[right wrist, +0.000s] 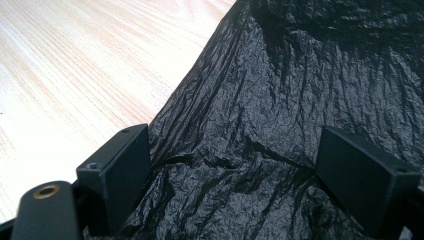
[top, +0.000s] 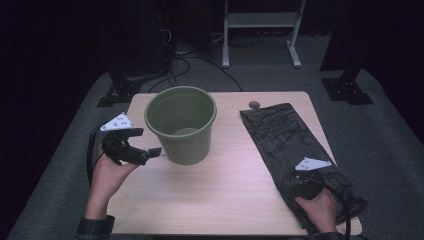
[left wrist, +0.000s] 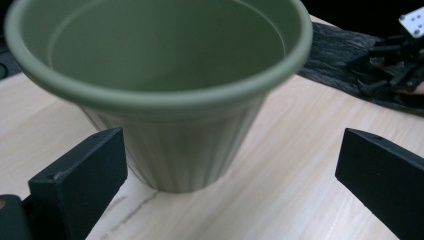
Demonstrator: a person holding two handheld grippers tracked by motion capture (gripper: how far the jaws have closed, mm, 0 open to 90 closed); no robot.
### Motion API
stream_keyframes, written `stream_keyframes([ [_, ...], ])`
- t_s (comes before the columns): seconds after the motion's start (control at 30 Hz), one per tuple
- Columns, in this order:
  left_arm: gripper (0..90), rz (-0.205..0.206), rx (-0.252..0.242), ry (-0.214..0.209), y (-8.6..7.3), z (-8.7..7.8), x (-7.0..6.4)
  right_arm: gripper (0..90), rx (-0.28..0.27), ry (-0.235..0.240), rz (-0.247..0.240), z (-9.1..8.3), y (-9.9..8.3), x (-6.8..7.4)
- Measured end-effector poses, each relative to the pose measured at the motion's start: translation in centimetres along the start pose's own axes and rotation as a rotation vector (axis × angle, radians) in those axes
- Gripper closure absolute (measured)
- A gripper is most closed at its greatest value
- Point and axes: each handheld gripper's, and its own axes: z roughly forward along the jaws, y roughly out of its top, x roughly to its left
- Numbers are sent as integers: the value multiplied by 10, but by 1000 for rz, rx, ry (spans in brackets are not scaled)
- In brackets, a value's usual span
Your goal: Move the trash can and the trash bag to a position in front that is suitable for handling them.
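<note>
Lower right of the high view: our right gripper (top: 303, 186), jaws spread over the black bag (top: 285, 132). Centre left: green bucket (top: 181, 123) standing upright, our left gripper (top: 154, 152) spread just beside it. Step: gripping the bag; next we pinch a fold and lift.

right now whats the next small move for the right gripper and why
Probably shut the right gripper on the black plastic bag. Its jaws stand open with a raised wrinkle of the bag between them, so closing should pinch it for lifting. The left gripper, also open, waits beside the green bucket without holding it.
</note>
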Motion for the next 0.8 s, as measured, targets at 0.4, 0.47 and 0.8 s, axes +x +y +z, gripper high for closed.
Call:
stream_keyframes([
  [0.4,0,2,-2,26,32,8,23,129,0,1,-1,0,0,0],
  [0.47,0,-2,2,29,35,12,28,128,0,1,-1,0,0,0],
  [0.8,0,-11,11,41,46,25,50,129,0,1,-1,0,0,0],
])
